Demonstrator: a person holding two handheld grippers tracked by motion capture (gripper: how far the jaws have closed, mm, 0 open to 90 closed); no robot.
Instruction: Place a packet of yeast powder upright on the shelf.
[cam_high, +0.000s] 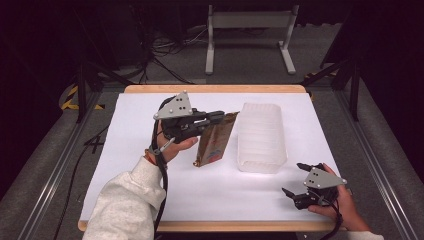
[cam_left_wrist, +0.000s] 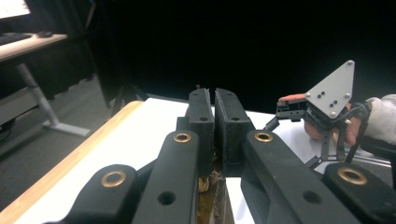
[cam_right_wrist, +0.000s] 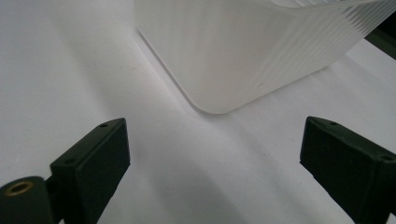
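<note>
From the high view, the left claw (cam_high: 222, 116) is clenched on the top edge of a brown paper bag (cam_high: 215, 141), which hangs tilted above the white-covered surface (cam_high: 135, 130), just beside a translucent ribbed plastic bin (cam_high: 261, 136). The bag is glossy brown with a pale printed patch near its lower end. The left gripper view adds the grip itself: the two jaws pressed nearly together, with crinkled brown material caught low between them, and the right claw (cam_left_wrist: 292, 112) farther off. The right gripper view shows the right claw's jaws spread wide, released, facing a rounded corner of the bin over bare white surface.
</note>
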